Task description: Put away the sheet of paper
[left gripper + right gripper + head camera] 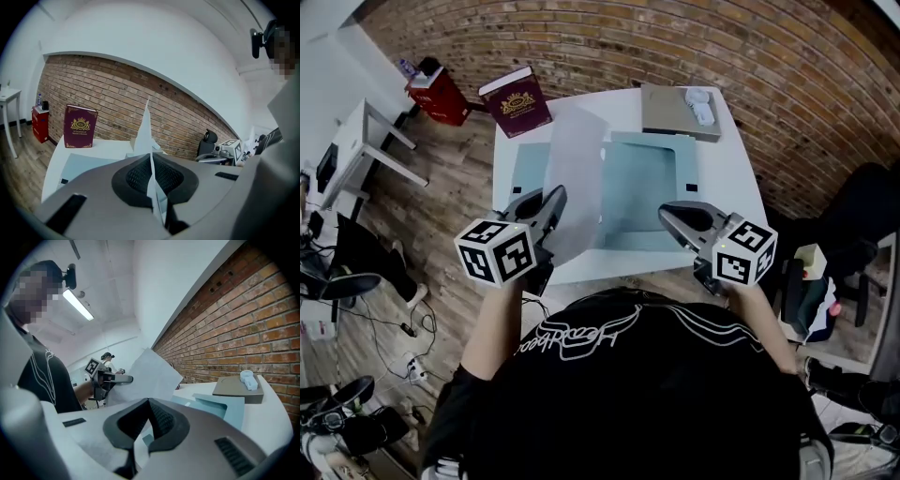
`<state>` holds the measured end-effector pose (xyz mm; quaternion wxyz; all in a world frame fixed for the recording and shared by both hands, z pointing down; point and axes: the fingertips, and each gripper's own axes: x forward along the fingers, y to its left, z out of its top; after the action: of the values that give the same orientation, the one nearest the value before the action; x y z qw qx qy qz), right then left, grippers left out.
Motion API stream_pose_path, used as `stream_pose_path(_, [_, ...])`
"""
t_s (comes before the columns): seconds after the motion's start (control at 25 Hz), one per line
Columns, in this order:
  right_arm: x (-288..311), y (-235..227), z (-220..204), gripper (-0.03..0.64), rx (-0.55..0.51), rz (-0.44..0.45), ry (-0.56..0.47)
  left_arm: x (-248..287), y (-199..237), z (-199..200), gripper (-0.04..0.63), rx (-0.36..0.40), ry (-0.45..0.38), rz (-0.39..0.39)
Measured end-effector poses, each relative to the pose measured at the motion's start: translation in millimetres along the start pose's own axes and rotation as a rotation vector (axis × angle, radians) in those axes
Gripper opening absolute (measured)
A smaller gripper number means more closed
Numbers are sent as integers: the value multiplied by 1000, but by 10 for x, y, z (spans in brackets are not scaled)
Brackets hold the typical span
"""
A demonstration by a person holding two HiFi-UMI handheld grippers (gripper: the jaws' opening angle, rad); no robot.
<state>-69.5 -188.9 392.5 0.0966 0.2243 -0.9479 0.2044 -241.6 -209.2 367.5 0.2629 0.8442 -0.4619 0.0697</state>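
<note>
- The bench [731, 178] carries an open pale-blue folder [642, 183], just right of the lifted sheet of paper [574, 178].
- The sheet runs lengthwise away from the person. The left hand-held gripper [551, 202] pinches its near edge.
- The right hand-held gripper [667, 214], tips together and seemingly empty, hovers over the folder.
- The left gripper view shows the paper edge-on, while the right gripper view shows its broad face.

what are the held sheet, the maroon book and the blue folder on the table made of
Sheet of paper: thin matte white paper, bowing where it stands unsupported.
Maroon book: probably a hardcover, cloth or leatherette, with a gold-stamped crest.
Blue folder: flat, matte, pale; card or plastic, can't tell which.
</note>
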Motion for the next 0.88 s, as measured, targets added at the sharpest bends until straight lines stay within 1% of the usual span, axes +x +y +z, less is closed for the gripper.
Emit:
stream_pose_path(0.08, [74,-32,-31,3,18,-8,1,46,142,-11,31,-31,11,-8])
stream_pose_path(0.32, [257,-151,-169,3,74,-39,8,188,535,-98,31,-160,30,-43])
stream_pose_path(0.44, [278,-189,-260,3,105,-57,9,272,653,-162,31,-210,51,-65])
stream_pose_path(0.56, [270,-248,-338,3,124,-77,14,374,680,-168,31,-263,54,-111])
stream_pose_path(0.64, [261,-280,-382,3,138,-92,17,439,690,-175,31,-317,49,-146])
stream_pose_path(0.76, [231,-293,-411,3,159,-112,21,485,746,-214,31,-420,45,-190])
stream_pose_path(0.88, [218,-338,-379,3,156,-122,24,539,845,-264,31,-519,39,-227])
